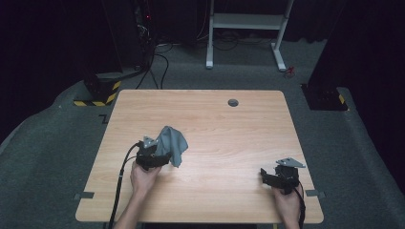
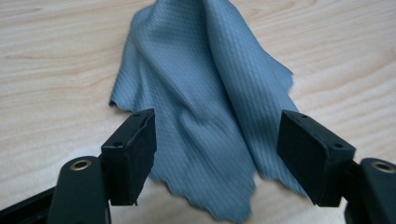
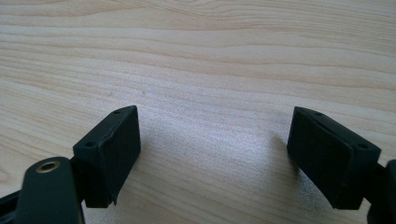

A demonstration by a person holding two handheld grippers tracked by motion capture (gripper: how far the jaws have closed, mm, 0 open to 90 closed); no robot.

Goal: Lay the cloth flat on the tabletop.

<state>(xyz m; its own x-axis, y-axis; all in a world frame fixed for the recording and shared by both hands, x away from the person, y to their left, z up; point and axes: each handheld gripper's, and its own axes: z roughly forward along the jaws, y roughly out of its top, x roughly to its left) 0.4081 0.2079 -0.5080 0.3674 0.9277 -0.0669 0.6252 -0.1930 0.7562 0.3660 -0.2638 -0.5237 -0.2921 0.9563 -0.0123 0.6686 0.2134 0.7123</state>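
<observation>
Crumpled grey ribbed cloth (image 2: 205,107) lying bunched on the light wooden tabletop (image 1: 229,129), framed by the wide-open, empty left hand-held gripper (image 2: 217,156); right hand-held gripper (image 3: 215,156) equally spread over bare wood, seemingly nothing grasped yet.

No readable text, labels or numbers anywhere.
The one sign-like marking is the yellow-and-black hazard striping (image 1: 98,102) on a stand base on the floor beyond the desk's far left corner; it carries no words. A small dark mark on the carpet beside it is too blurred to read.
</observation>
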